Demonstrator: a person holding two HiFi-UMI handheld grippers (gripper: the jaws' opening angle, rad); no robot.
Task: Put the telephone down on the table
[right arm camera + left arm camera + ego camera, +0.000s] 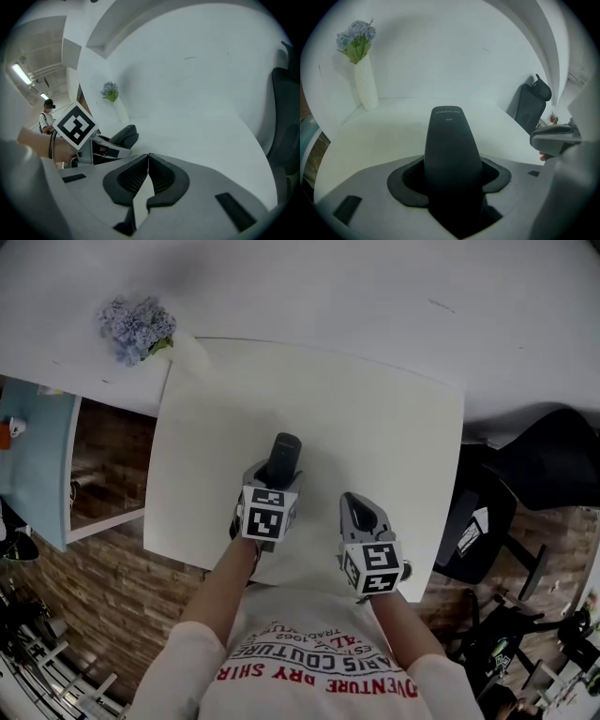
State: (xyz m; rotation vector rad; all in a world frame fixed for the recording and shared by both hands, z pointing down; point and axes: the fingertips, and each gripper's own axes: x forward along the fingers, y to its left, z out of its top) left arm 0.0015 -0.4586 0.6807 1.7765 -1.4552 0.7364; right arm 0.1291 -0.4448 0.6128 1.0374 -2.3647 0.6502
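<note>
The telephone (452, 150) is clamped upright between the jaws of the left gripper (270, 486), low and centre in the head view, over the white table (375, 418); whether it touches the top I cannot tell; the right gripper (147, 176) is closed and empty beside it; setting down and letting go appear to remain.

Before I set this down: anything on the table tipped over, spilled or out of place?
Nothing stands out. The telephone sits straight in the grip of the left hand-held gripper, the vase of flowers stands upright at the far left corner of the table, and the right hand-held gripper is shut and empty.
</note>
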